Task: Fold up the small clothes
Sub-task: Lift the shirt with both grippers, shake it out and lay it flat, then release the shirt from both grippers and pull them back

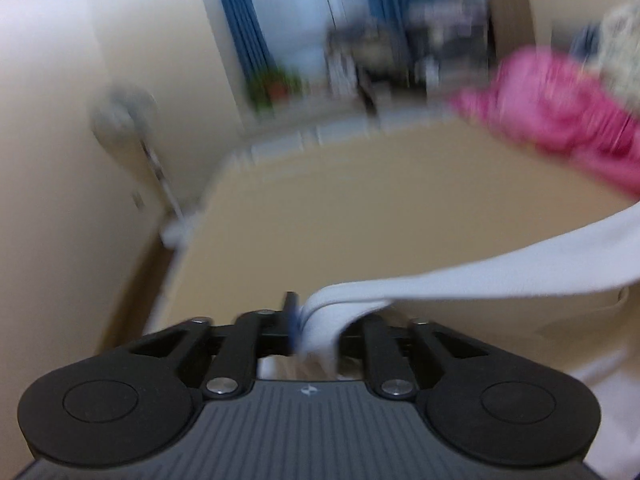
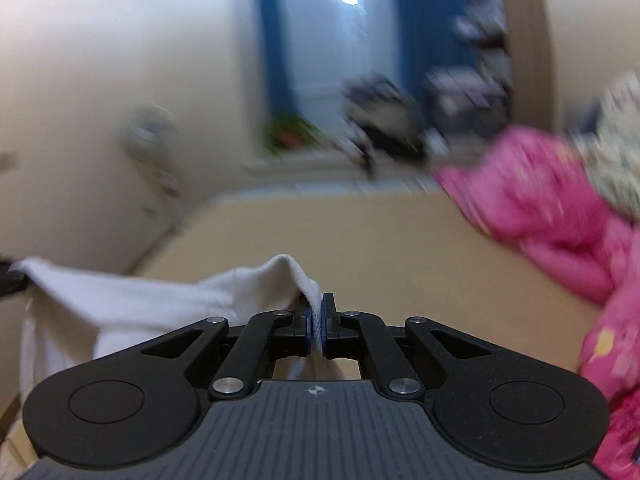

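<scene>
Beige table under pink clothes.

A tan counter fills the middle of both views, blurred by motion, and behind it blue curtains frame a pale window at the top centre. On the sill sits a green plant in a reddish pot, a smeared dark heap of objects to its right. At left, against the cream wall, hangs a grey round thing too blurred to name.
</scene>
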`<state>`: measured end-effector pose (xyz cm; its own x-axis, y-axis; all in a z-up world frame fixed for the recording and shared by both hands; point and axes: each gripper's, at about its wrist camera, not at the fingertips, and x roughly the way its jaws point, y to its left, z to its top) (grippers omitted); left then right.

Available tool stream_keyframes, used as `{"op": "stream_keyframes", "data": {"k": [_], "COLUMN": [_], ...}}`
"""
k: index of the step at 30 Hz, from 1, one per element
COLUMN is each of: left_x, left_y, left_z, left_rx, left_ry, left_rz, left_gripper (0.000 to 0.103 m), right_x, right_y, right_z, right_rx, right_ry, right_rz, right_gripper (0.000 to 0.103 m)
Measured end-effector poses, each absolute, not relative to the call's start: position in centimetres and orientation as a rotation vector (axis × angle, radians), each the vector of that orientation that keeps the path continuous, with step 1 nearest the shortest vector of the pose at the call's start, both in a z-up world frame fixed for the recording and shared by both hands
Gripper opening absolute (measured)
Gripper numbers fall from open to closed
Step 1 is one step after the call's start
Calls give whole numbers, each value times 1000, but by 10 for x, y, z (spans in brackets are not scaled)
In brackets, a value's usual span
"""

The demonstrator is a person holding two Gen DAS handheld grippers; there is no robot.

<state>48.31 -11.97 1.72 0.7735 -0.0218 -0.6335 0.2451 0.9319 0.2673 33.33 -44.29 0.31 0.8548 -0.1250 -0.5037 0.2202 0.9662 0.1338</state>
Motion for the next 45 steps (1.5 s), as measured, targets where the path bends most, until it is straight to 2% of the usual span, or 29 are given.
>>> {"op": "stream_keyframes", "data": {"k": [1,3,4,5,7,10,13,17,20,24,25,26,27,28,31,35,42,43,45], "left_x": [520,569,578,580,572,539,485,390,331,272,262,253,246,242,235,230,224,224,225], "left_y": [-126,-130,-128,-124,-116,-95,-65,-26,-6,3,3,2,1,0,-6,-18,-38,-38,-39], "left_z": [-11,-63,-82,-98,-115,-130,-135,-134,-133,-134,-135,-136,-135,-133,-121,-101,-76,-75,-75], "left_rx": [334,205,134,74,56,139,199,213,204,192,192,189,186,187,204,204,185,190,200], "left_ry": [774,952,1001,1029,1045,1004,980,993,1019,1055,1069,1080,1085,1088,1064,1034,1021,1021,1026], "left_rz": [-114,-100,-94,-104,-151,-146,-130,-88,-53,-33,-34,-31,-32,-32,-18,-5,21,32,57], "left_gripper": [62,59,60,60,71,80,81,84,84,84,84,84,84,84,84,85,85,85,85], "right_x": [361,401,412,411,390,334,263,183,143,137,142,145,147,151,156,172,256,260,267], "right_y": [-449,-454,-457,-461,-463,-470,-469,-438,-403,-365,-356,-350,-347,-349,-375,-416,-613,-641,-686], "right_z": [-16,-60,-72,-86,-109,-134,-149,-177,-199,-226,-237,-247,-252,-254,-226,-173,-73,-64,-49], "right_rx": [195,208,227,253,273,231,208,221,230,218,182,147,124,114,241,192,143,151,185], "right_ry": [559,660,694,707,733,777,825,909,952,1003,1030,1056,1078,1092,1023,913,754,730,703], "right_rz": [-214,-296,-310,-306,-270,-273,-277,-242,-173,-81,-70,-75,-79,-99,-83,-86,-524,-620,-829], "right_gripper": [9,28,43,50,54,54,55,62,69,80,79,72,54,9,6,5,5,7,28]}}
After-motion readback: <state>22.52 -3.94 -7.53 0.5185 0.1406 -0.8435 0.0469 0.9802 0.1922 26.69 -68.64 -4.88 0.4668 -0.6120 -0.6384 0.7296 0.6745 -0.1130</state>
